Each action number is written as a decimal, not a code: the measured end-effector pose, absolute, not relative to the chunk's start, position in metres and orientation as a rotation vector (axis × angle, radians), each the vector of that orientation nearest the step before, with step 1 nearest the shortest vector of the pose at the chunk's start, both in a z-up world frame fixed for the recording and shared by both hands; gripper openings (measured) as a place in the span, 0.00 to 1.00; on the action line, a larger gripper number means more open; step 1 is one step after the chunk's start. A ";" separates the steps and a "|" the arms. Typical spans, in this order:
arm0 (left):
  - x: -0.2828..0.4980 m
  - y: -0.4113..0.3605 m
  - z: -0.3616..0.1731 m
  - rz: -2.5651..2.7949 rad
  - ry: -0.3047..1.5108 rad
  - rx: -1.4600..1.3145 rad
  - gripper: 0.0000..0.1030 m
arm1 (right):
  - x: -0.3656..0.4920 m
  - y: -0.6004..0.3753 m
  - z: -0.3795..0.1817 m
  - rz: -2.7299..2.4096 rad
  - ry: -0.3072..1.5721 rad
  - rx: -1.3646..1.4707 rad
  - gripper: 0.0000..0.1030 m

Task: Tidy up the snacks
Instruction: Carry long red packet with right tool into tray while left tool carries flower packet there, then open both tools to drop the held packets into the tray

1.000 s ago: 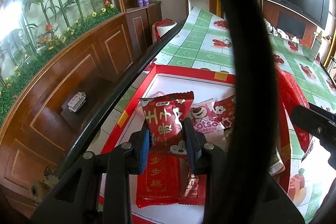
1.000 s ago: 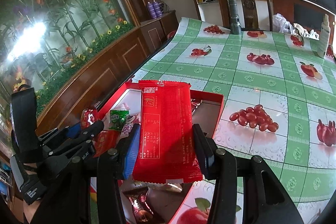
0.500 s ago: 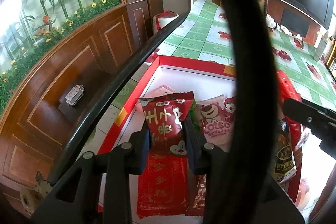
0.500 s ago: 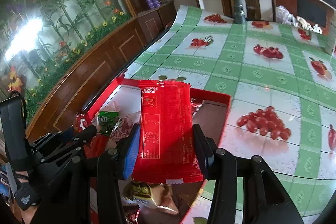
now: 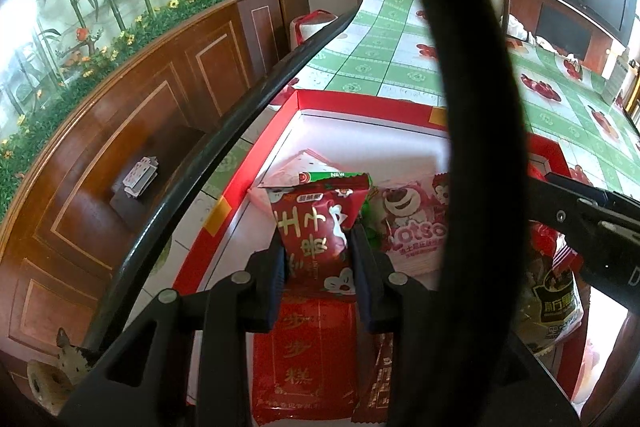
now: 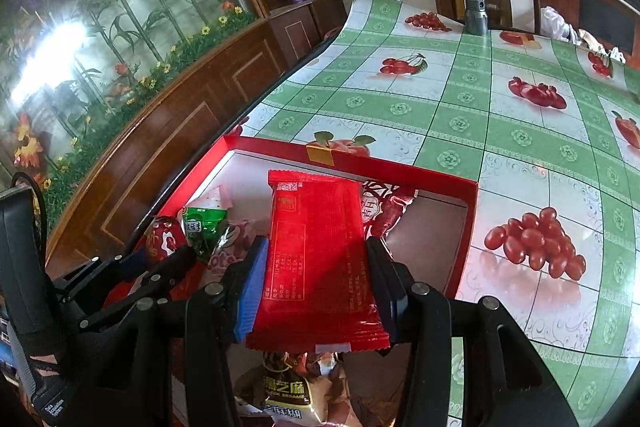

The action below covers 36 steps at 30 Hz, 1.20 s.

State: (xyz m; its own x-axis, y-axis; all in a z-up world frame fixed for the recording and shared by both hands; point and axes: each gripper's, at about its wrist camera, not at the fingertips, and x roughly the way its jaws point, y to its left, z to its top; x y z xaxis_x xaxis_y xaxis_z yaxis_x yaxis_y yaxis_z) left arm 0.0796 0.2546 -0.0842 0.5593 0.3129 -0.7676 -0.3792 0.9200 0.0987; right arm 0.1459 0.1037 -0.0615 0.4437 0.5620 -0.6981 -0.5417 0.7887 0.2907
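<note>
Both grippers loaded, both over the red box (image 6: 472,211) on the fruit-print cloth (image 6: 460,115).

Left gripper (image 5: 318,259): fingers clenched on a small red pouch (image 5: 316,227), gripped across its lower half so the printed face stands upright toward the camera. It hangs above the box's left side, over a flat red packet (image 5: 306,355) lying on the floor of the box. A pink bear packet (image 5: 412,227) lies just to the right, a green pouch edge peeking out behind.

Right gripper (image 6: 316,283): fingers clamped on a long red wrapper (image 6: 316,255), held by its long edges with the back label up. It hangs level over the box's middle; a sesame packet (image 6: 286,393) lies below its near end.

Judgement: holding each pack flat and by its sides suits laying it down in a row beside the others, not dropping it in a heap. The far white floor of the box is bare, a likely spot for either pack. Risk: the thin wrappers may slip or buckle on release.
</note>
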 end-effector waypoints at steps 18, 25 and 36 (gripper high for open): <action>0.075 0.255 -0.081 0.409 0.887 -0.105 0.57 | 0.142 0.097 -0.054 0.695 0.859 0.021 0.48; 0.061 0.239 -0.070 0.409 0.855 -0.063 0.80 | 0.129 0.075 -0.042 0.713 0.832 0.002 0.52; 0.027 0.205 -0.053 0.376 0.825 -0.017 0.81 | 0.087 0.034 -0.028 0.773 0.733 -0.130 0.68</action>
